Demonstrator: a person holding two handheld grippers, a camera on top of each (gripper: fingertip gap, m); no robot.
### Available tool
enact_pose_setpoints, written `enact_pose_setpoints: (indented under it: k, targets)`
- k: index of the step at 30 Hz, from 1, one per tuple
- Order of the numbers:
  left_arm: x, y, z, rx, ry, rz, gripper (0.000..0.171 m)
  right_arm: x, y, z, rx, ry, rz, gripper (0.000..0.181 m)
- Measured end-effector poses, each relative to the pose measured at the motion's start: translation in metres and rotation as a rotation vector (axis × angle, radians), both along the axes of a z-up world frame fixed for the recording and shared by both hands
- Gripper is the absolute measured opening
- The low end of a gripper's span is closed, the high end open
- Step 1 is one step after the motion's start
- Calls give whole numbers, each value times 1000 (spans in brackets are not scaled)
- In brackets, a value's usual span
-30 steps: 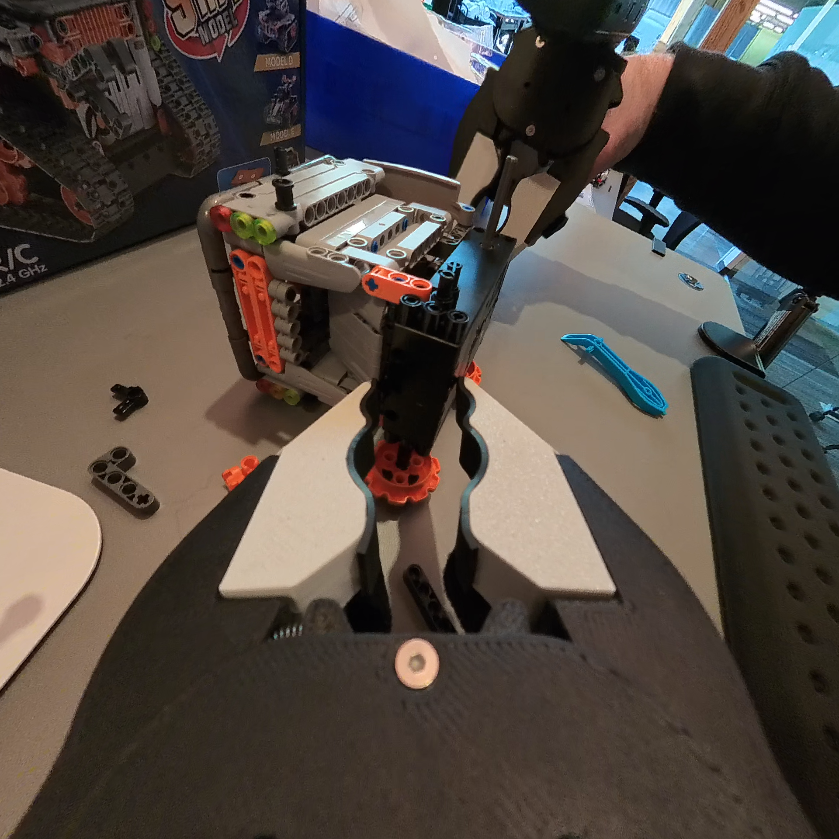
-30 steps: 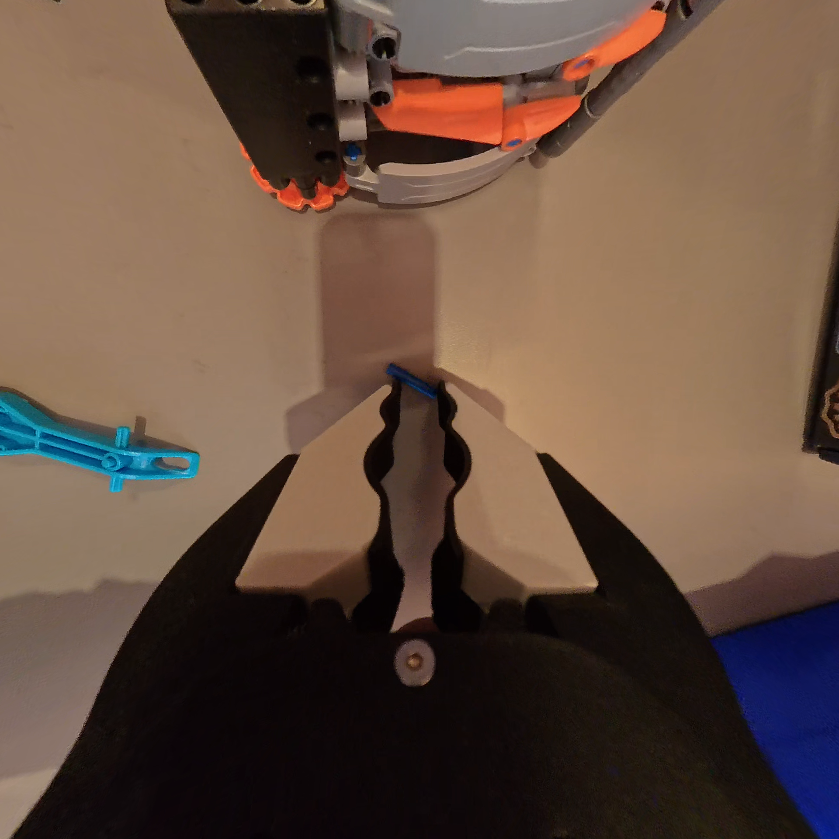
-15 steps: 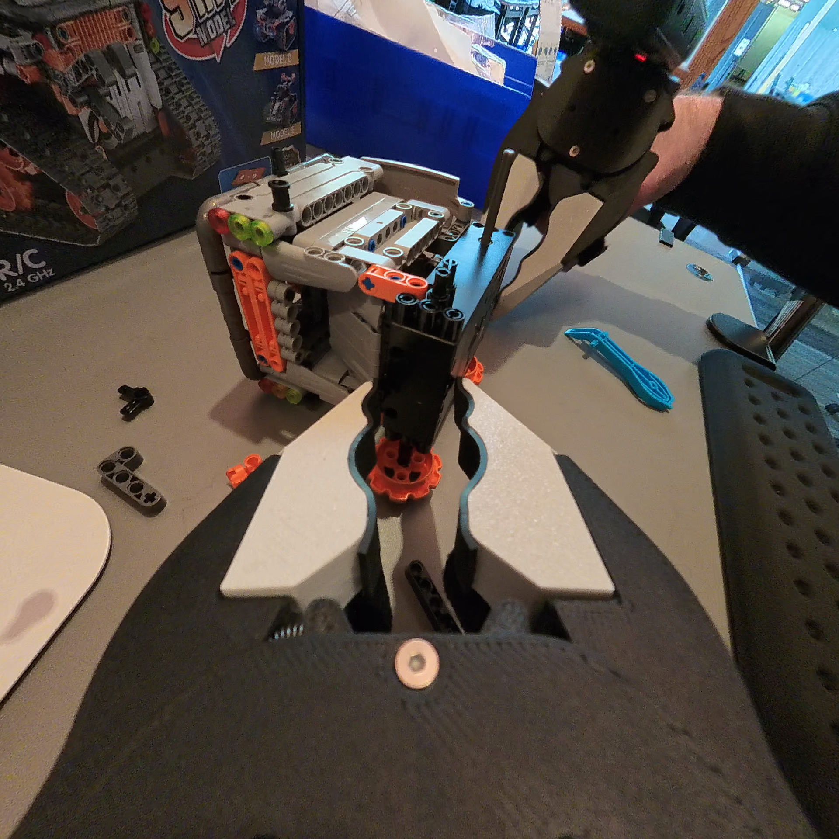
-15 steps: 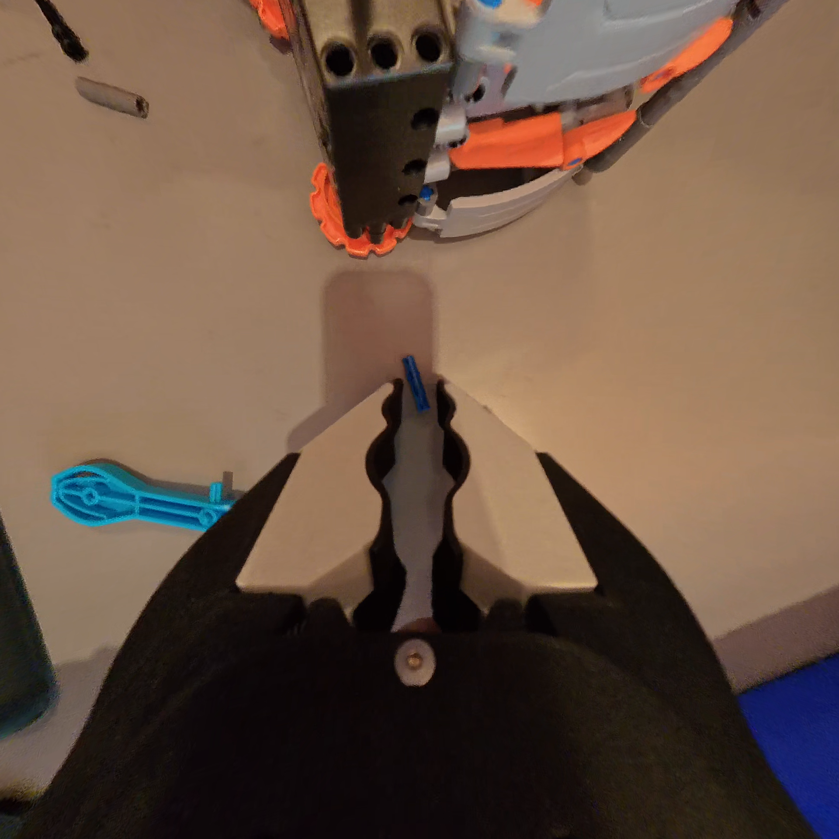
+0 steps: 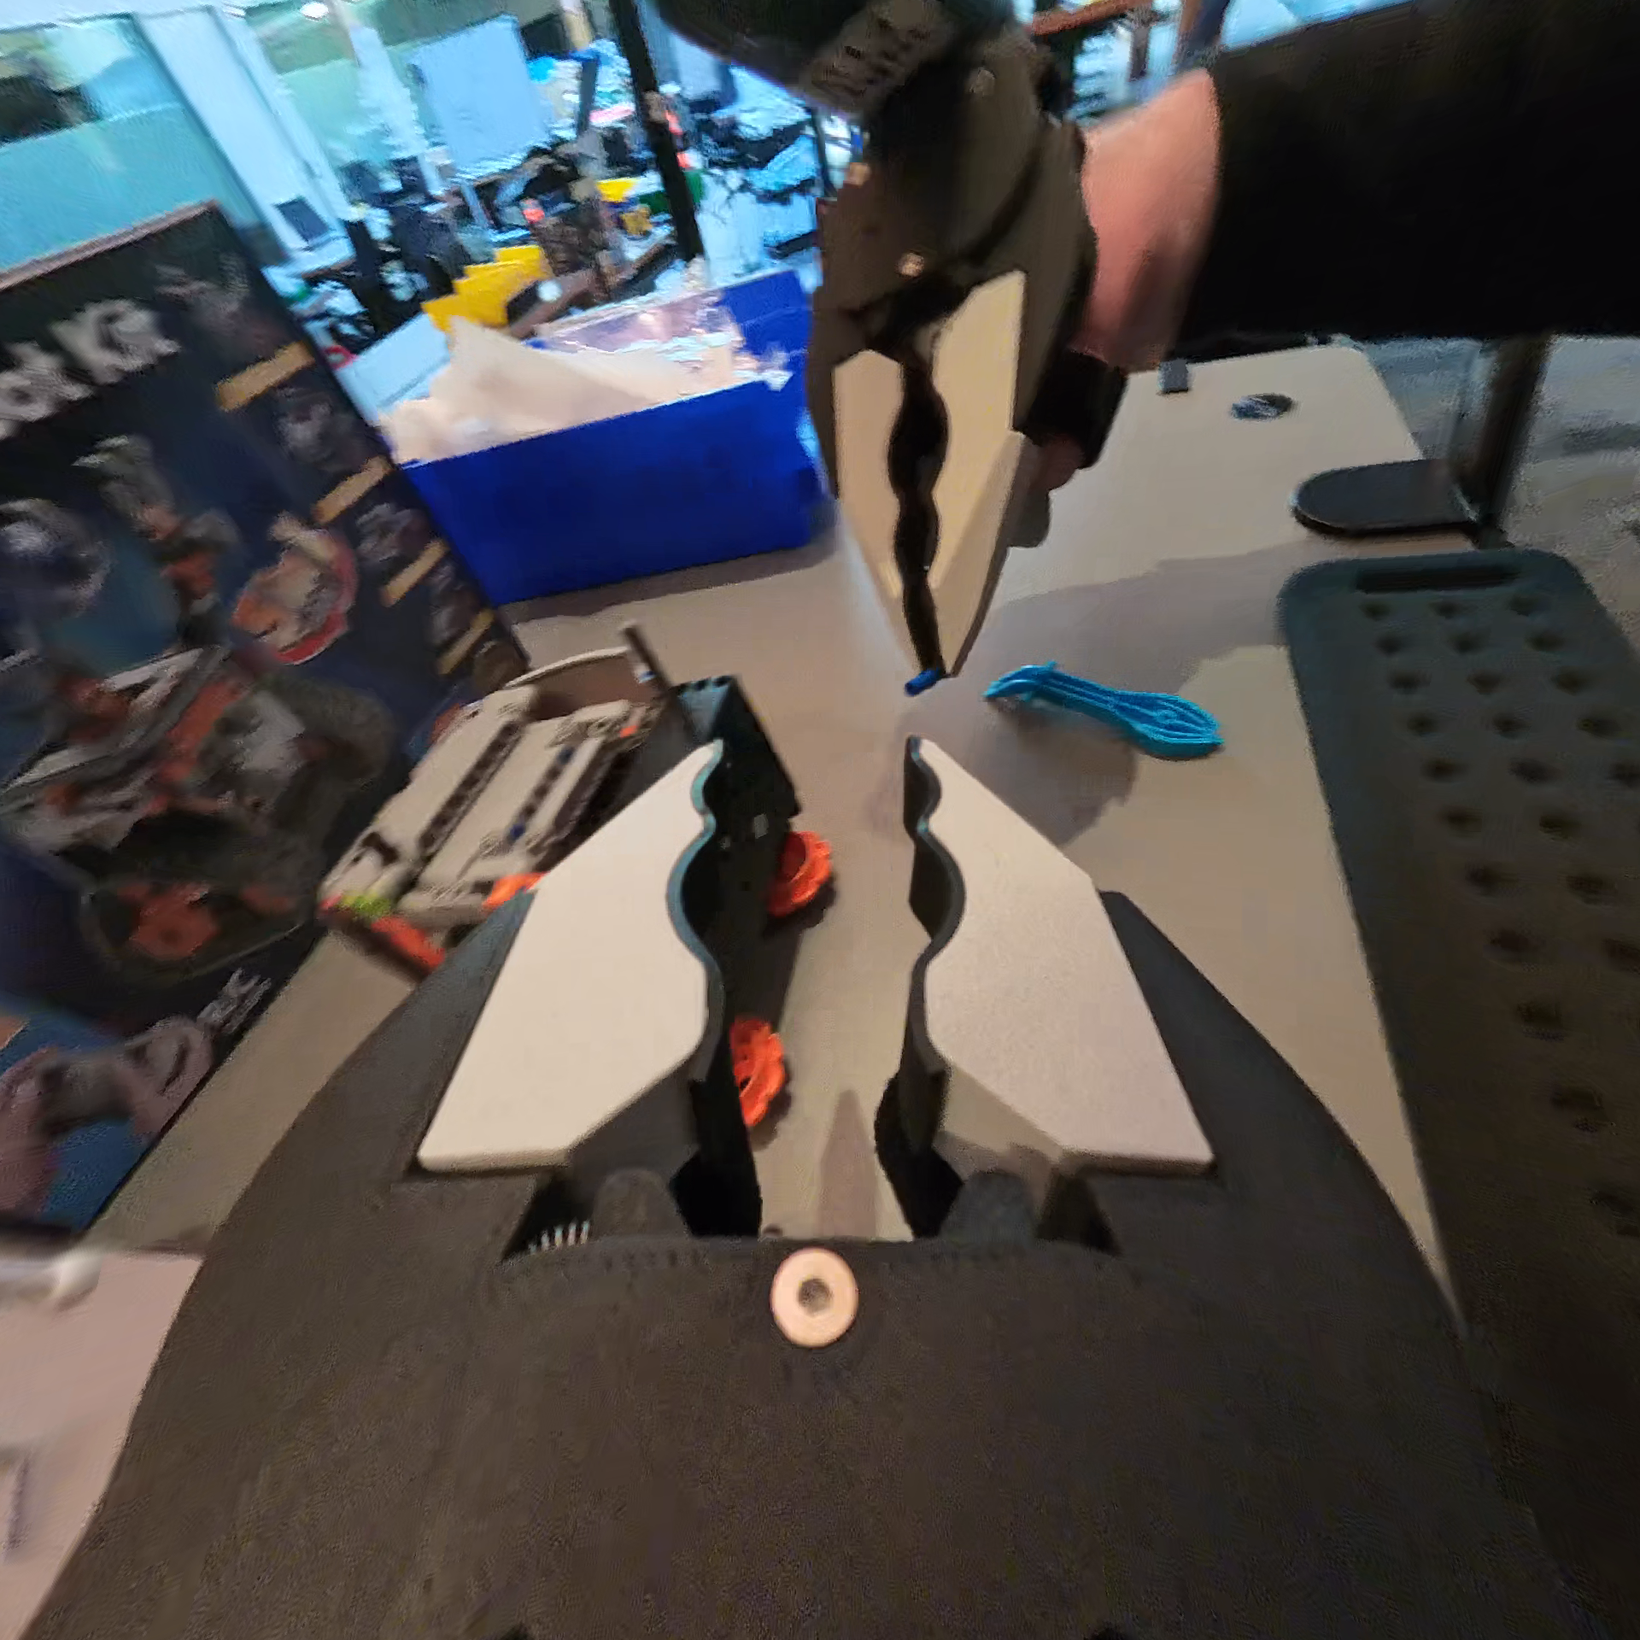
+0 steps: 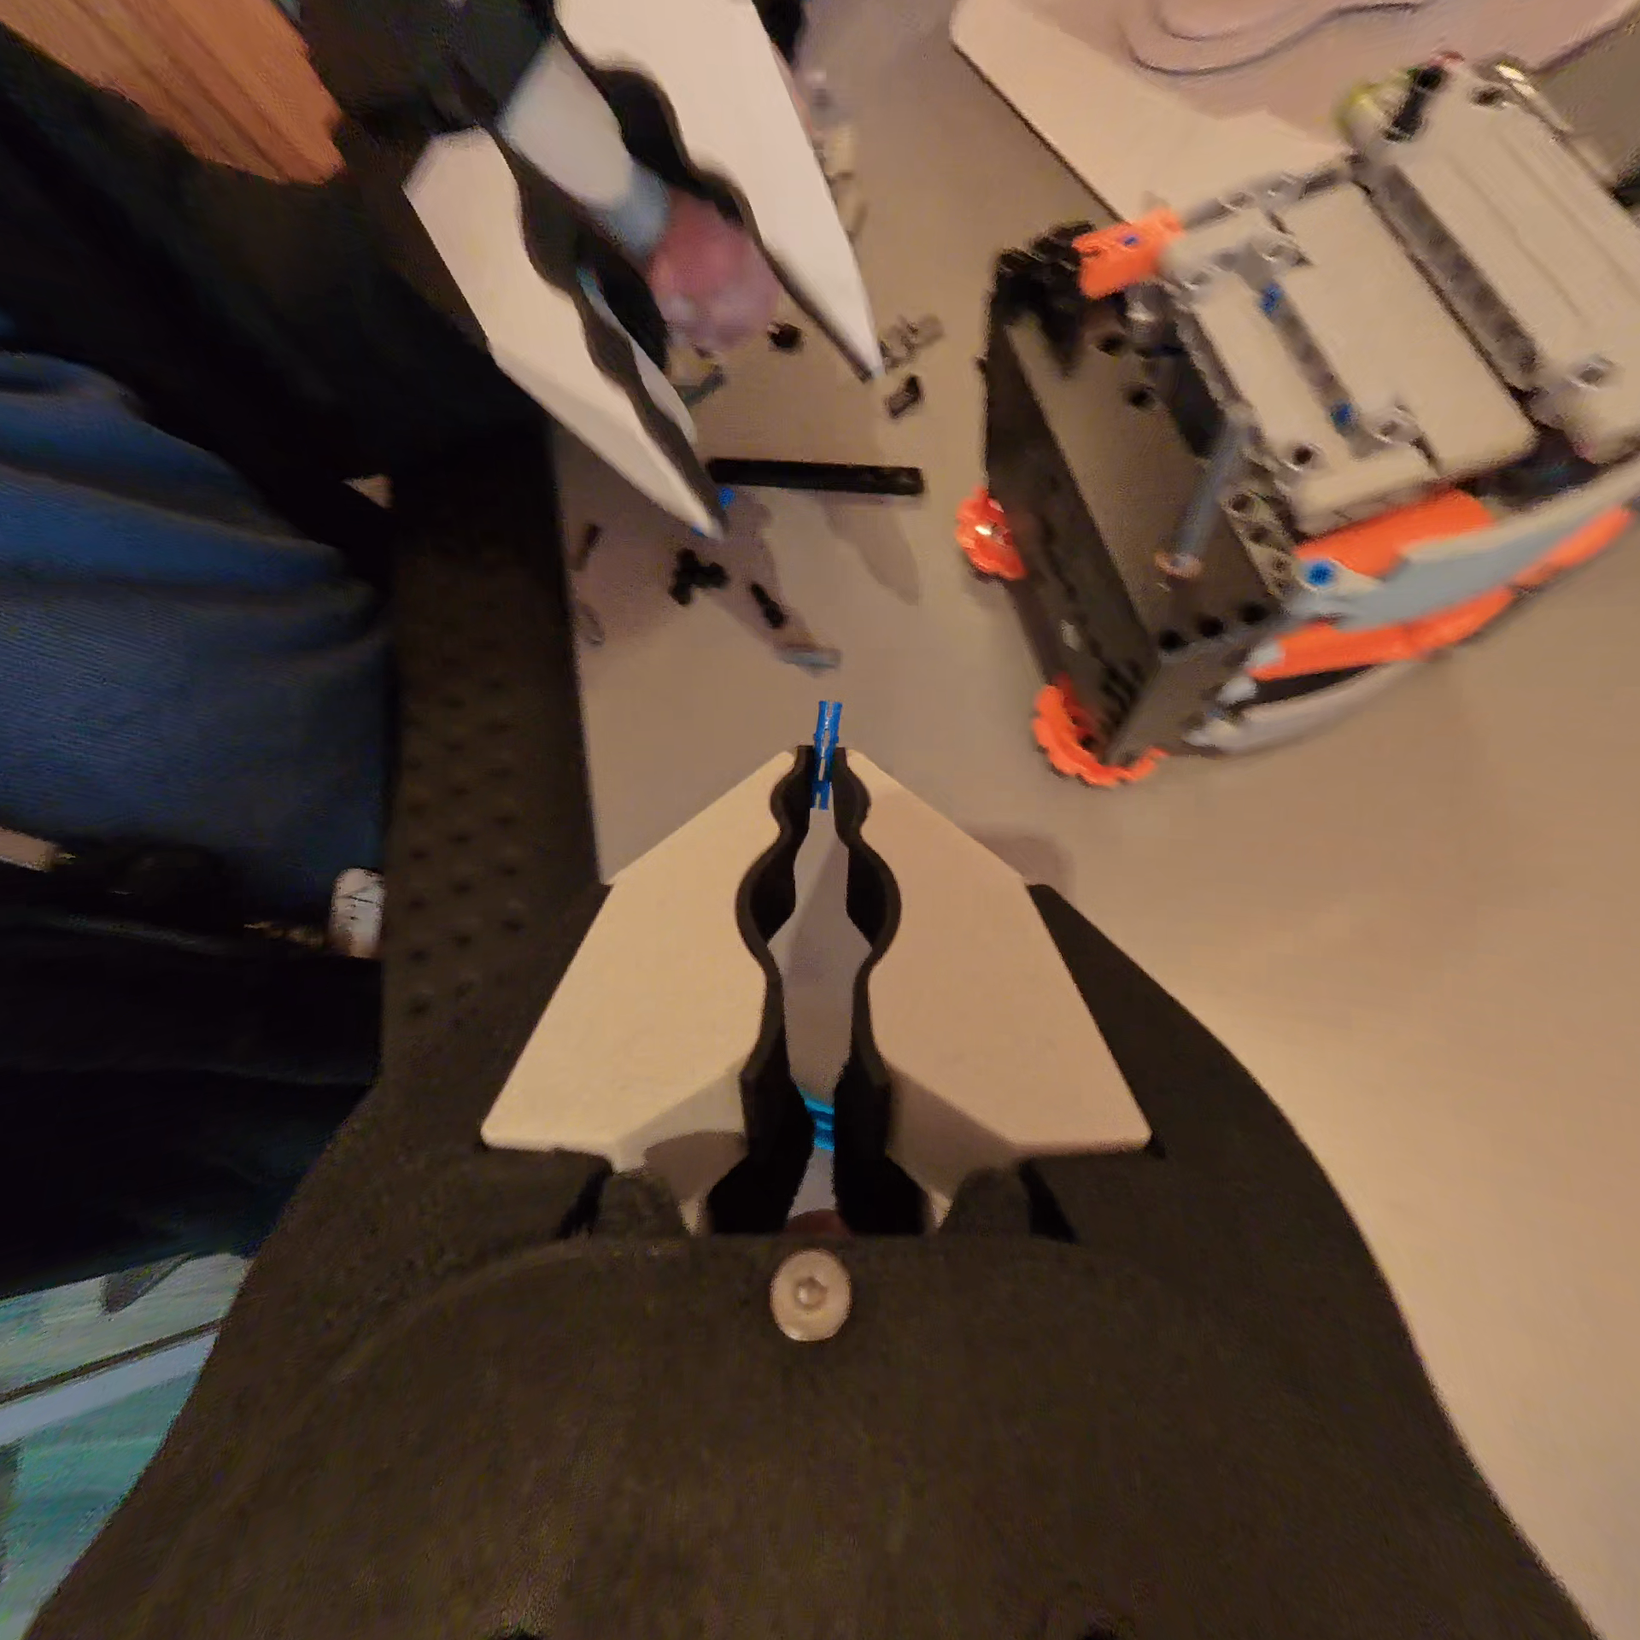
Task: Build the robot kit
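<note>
Grey tabletop spreads under both your grippers. Your right gripper pinches a small blue pin at its tips, up off the surface. Your left gripper is spread wide, gripping nothing; the brick-built model lies just left of its left finger, untouched. Small loose parts lie beyond the pin.

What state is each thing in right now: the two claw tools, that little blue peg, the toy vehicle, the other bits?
Left gripper: jaws open, empty.
Right gripper: jaws shut on the blue peg, which sticks out past the tips.
Toy vehicle: partly built, lying on the table, untouched.
Light blue tool: lying flat on the table.
Blue bin: open, holding clear bags.
</note>
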State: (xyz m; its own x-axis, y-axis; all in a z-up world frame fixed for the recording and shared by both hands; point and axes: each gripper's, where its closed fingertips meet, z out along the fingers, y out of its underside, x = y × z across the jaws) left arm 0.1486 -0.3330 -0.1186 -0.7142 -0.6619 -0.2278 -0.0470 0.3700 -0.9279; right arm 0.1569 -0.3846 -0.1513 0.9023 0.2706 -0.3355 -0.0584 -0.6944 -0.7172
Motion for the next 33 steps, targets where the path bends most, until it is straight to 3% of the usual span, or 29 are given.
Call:
enact_pose_setpoints:
  k: [6,9,17,22,33]
  targets:
    - [-15,-45,-14,112,-3,-169,28,-34,10,14,-16,124,114,2]
    - [-22,-52,-18,146,-13,-219,12,-39,10,12,-45,151,145,2]
    - [-28,-49,-12,104,-13,-248,15,-41,8,23,7,291,161,1]
    - [-29,-50,-11,113,-30,-256,5,-45,6,26,6,326,176,1]
    - [-16,-38,17,-52,-105,-140,3,-30,21,53,292,429,-86,5]
